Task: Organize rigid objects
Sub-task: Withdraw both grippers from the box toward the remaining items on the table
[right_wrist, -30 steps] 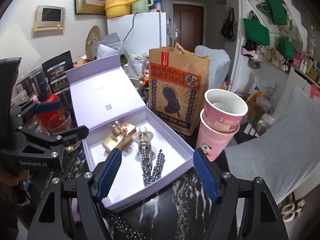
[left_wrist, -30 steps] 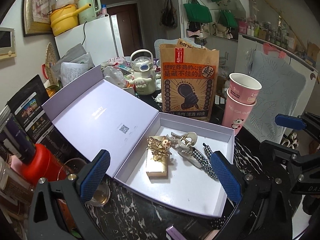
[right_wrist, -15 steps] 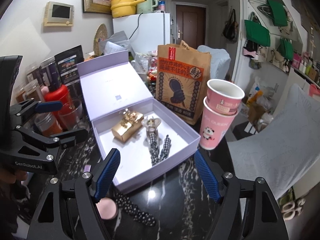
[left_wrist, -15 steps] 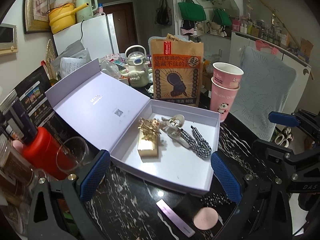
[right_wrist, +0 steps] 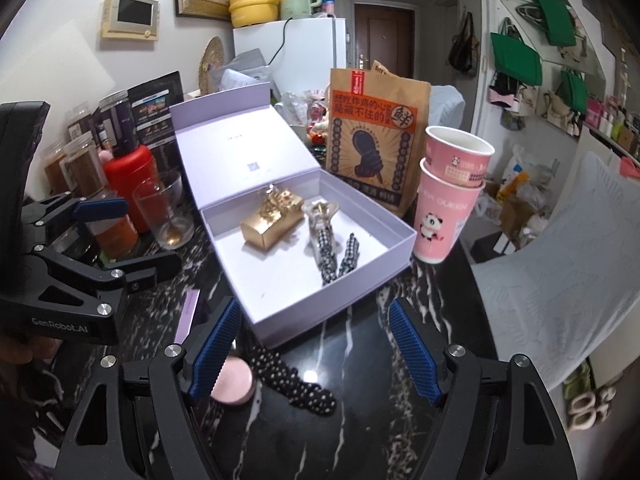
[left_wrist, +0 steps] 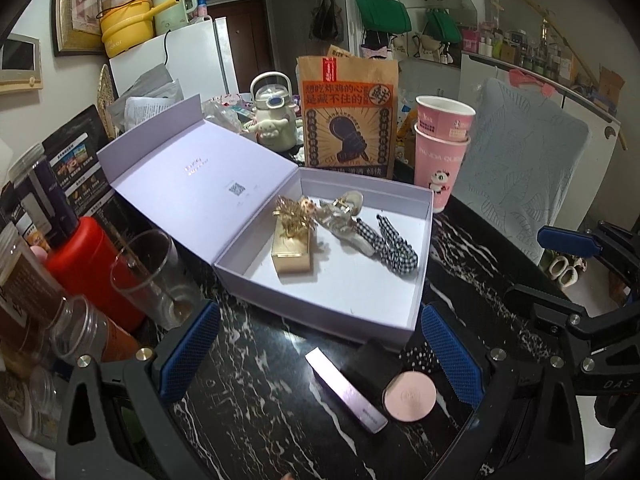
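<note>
The lavender box lies open on the black marble table, holding a gold case, a silver clip and a checkered bow. Near its front edge, outside it, lie a pink round compact and a lilac stick. Only the right wrist view shows the dotted black band fully. The left gripper and the right gripper both stand wide apart, holding nothing.

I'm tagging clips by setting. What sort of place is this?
Likely a small lived-in apartment: a white fridge topped with a yellow pot, handbags hung on the wall, a front door.
</note>
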The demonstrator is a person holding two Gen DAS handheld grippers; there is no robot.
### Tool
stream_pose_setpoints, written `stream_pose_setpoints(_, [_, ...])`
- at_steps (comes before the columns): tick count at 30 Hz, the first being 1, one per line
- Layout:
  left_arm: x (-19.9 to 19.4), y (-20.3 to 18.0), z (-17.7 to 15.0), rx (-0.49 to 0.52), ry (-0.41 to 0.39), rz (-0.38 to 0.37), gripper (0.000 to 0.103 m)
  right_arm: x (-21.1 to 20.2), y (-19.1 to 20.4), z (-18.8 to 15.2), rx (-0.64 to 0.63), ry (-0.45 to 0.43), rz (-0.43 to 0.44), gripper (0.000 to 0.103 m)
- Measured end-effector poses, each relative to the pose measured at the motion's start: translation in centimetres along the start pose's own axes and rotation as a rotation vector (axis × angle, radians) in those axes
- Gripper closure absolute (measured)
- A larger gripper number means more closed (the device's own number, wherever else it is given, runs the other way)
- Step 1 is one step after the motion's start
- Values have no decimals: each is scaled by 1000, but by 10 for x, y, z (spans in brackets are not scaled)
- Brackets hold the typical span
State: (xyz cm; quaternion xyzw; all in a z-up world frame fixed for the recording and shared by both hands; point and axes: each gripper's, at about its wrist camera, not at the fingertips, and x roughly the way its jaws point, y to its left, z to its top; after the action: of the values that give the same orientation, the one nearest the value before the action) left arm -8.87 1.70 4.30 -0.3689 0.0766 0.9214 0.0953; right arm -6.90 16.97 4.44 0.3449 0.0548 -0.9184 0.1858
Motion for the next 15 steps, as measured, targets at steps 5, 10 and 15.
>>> stream_pose_setpoints(5, [4, -2, -16, -9, 31, -13, 1, 0, 4, -12, -9, 0, 6, 26])
stream_pose_setpoints(10, [7, -2, -31, -16, 49, -31, 1, 3, 7, -22, -8, 12, 22, 26])
stream_pose_setpoints(15, [11, -4, -44, -24, 68, -50, 1, 9, 8, -33, 0, 30, 32, 26])
